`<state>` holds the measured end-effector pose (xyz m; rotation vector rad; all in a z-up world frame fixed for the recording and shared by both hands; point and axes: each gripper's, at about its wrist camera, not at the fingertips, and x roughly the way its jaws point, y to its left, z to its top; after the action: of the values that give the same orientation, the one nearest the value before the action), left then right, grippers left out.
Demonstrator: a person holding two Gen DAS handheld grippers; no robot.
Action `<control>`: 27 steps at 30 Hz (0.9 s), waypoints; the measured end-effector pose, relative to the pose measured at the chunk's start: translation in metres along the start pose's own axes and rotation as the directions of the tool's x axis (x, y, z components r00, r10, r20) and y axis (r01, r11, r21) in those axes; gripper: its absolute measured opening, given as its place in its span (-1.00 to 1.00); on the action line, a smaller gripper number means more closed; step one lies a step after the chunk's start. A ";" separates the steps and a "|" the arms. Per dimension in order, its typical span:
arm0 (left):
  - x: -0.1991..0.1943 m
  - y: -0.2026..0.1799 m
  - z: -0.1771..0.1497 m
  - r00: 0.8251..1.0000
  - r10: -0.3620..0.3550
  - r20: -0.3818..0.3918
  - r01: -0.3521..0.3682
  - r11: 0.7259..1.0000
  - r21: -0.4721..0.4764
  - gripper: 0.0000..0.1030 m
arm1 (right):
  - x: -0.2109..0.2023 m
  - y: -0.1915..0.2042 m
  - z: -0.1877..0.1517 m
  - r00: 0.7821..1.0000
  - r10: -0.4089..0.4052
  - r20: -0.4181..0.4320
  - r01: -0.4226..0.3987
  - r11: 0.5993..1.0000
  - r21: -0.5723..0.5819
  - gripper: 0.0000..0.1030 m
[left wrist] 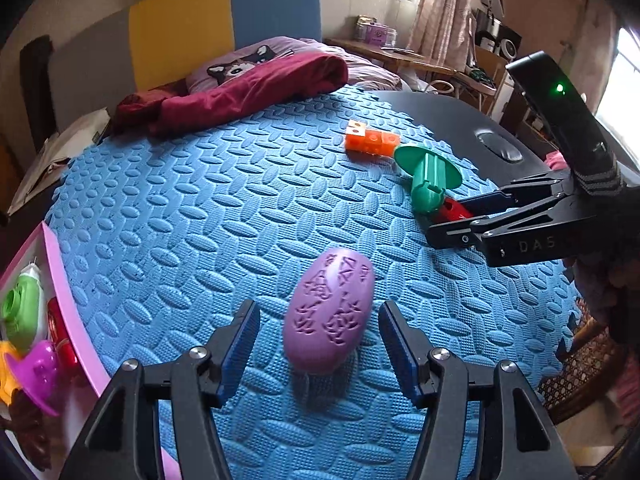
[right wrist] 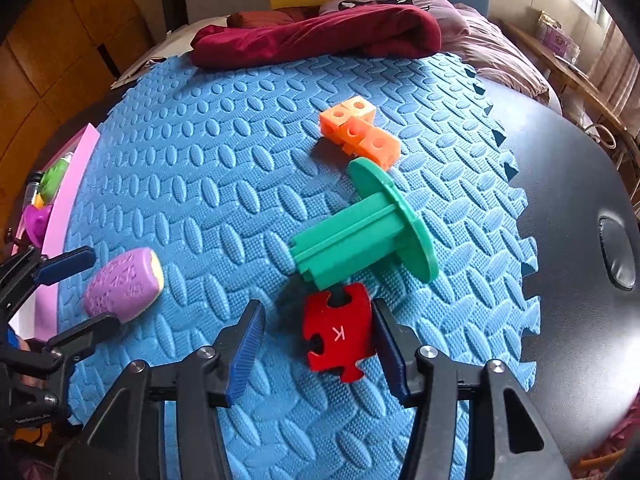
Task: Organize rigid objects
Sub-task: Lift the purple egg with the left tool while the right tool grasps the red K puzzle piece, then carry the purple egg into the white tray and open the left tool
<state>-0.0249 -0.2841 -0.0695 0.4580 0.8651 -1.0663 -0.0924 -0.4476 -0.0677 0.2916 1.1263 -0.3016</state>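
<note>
A purple oval block [left wrist: 330, 312] with raised patterns lies on the blue foam mat [left wrist: 200, 220]. My left gripper [left wrist: 320, 326] is open, its jaws on either side of the block without touching it. The block also shows in the right wrist view [right wrist: 122, 286]. A red puzzle piece [right wrist: 340, 332] marked K lies between the open jaws of my right gripper [right wrist: 318, 322], its right edge against the right finger. A green spool [right wrist: 360, 236] lies just beyond it, and orange cubes [right wrist: 360, 132] joined together lie farther back.
A pink tray [left wrist: 64, 300] at the mat's left edge holds green, red, magenta and yellow toys. A maroon cloth [left wrist: 240, 92] and a pillow lie at the far end. A black tabletop [right wrist: 580, 240] extends to the right of the mat.
</note>
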 end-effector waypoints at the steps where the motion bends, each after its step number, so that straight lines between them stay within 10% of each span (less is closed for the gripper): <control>1: 0.001 -0.003 0.001 1.000 0.007 -0.001 -0.006 1.000 0.018 0.23 | 0.000 -0.001 -0.001 1.000 0.019 0.003 -0.019 1.000 0.014 0.08; 7: 0.016 -0.006 0.010 0.999 0.031 -0.026 -0.029 0.998 0.059 0.23 | -0.003 -0.007 -0.004 1.000 0.000 0.018 0.000 0.999 0.045 -0.34; 10: 0.025 -0.008 0.009 0.998 0.045 -0.044 -0.042 0.997 0.063 -0.14 | -0.001 -0.003 -0.004 1.000 -0.018 0.019 0.017 0.999 0.038 -0.34; 27: 0.013 0.001 -0.010 0.995 0.095 0.007 -0.094 0.994 -0.060 -0.14 | -0.002 0.023 -0.013 0.997 0.035 0.061 -0.033 0.999 -0.031 -0.32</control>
<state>-0.0247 -0.2844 -0.0859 0.4387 0.8558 -0.9527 -0.0952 -0.4217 -0.0695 0.2727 1.0628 -0.2616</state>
